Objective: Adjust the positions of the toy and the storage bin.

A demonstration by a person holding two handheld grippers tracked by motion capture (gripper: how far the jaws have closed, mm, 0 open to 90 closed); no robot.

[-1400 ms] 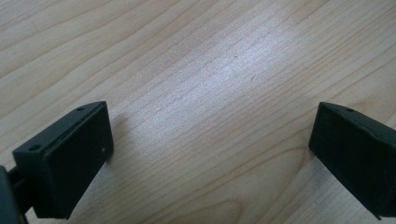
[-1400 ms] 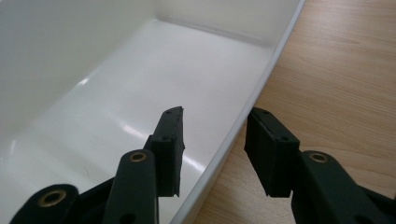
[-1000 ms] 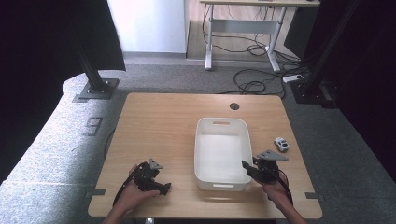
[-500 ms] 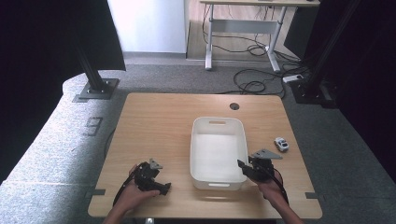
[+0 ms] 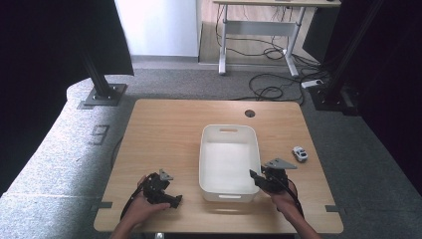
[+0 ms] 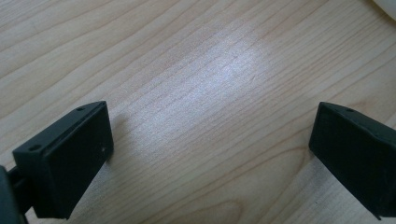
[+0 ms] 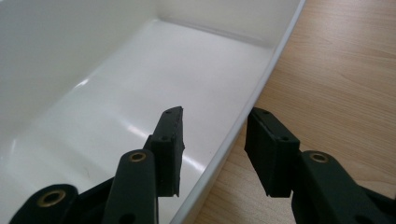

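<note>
High view: a white bin (image 5: pixel 229 159) sits near the middle of the wooden table (image 5: pixel 169 129), its long side running away from the person. The right claw (image 5: pixel 257 177) is at the bin's near right rim, held by a right hand (image 5: pixel 281 198) that comes in from the bottom edge with the forearm angled slightly inward. The left claw (image 5: pixel 175 200) rests low over bare table near the front edge, well apart from the bin, with the left hand (image 5: pixel 142 206) curled around it. A small toy car (image 5: pixel 299 154) lies to the right of the bin, apart from both claws.

Left gripper view: the left claw (image 6: pixel 210 140) stands wide, nothing between its jaws, only wood grain beneath. A sliver of the bin (image 6: pixel 387 3) shows at the top right corner.

Right gripper view: the right claw (image 7: pixel 212 144) straddles the bin's side wall (image 7: pixel 243 121), one jaw inside over the white floor, the other outside over the table. A gap shows on each side of the rim, so the jaws are narrow but not pressed shut on it. I judge the step to be gripping or shifting the bin by this wall. To do it well, seat the jaws deeper over the rim, close squarely, and keep the wrist level so the thin wall does not twist or slip.
</note>
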